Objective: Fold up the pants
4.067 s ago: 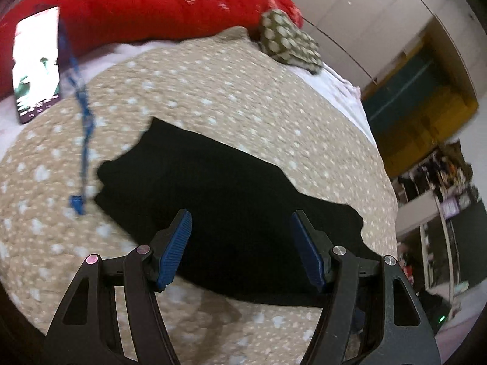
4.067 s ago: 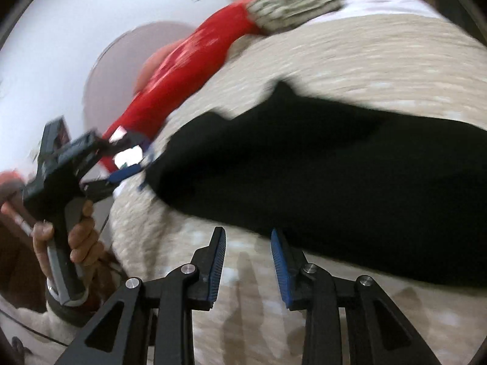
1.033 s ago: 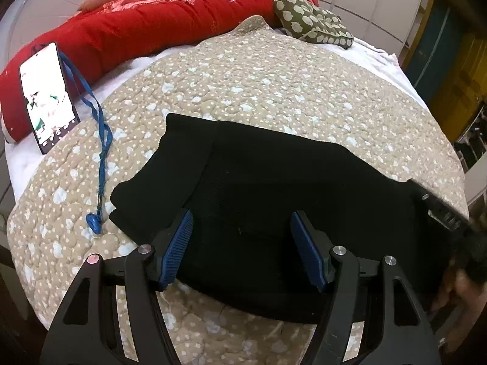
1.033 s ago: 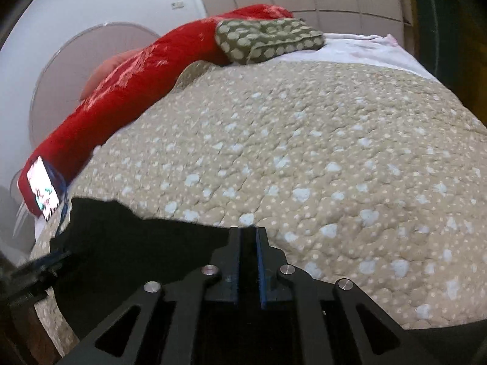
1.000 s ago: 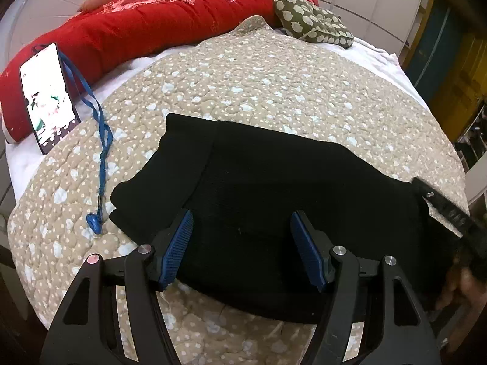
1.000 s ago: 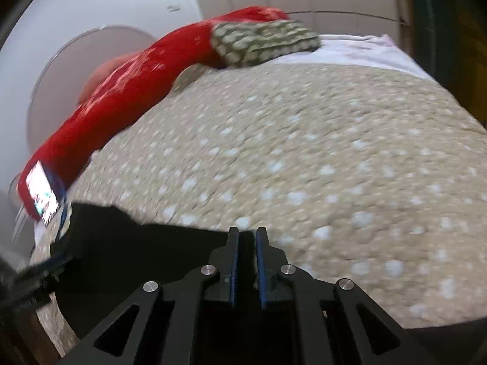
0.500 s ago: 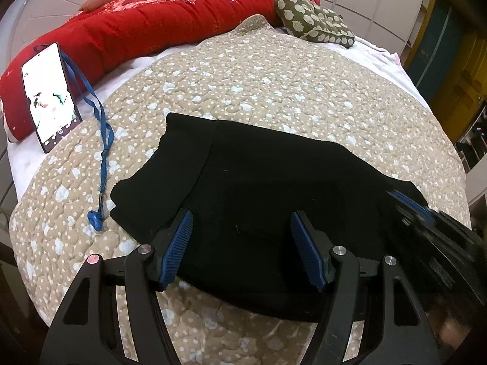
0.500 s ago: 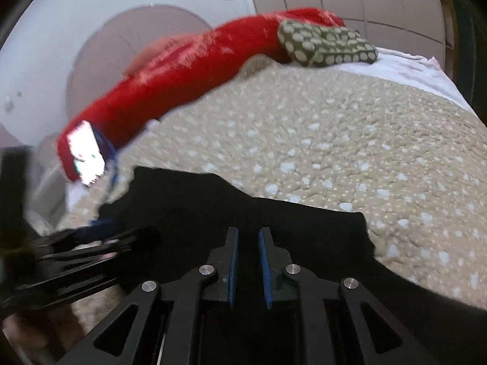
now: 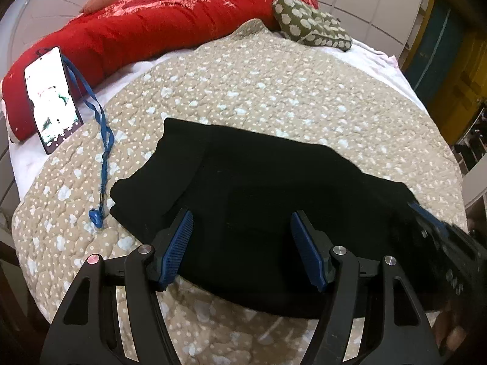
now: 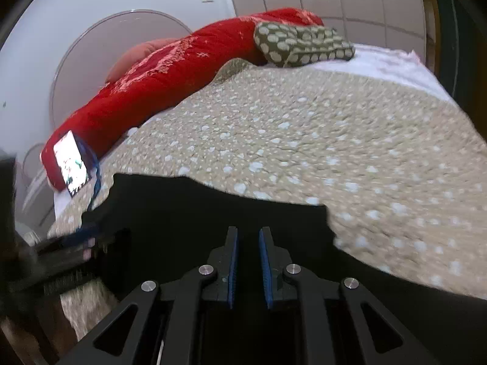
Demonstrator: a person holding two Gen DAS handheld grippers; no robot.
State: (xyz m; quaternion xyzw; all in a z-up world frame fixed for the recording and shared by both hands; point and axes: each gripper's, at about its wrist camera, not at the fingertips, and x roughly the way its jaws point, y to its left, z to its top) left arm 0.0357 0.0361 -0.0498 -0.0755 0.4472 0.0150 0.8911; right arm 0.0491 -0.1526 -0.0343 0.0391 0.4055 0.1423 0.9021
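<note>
No legible text, brand or number anywhere. The lit screen of my phone [image 9: 53, 99], leaning on the red bolster [image 9: 158, 21], shows only unreadable blurred graphics.

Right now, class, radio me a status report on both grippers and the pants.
Left gripper open over black pants. Right gripper nearly closed, grip unclear. Pants part-folded on quilt. Blue lanyard beside them.

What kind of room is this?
Most likely a bedroom: the black pants lie on a bed with a spotted quilt, a red bolster and a spotted pillow.
</note>
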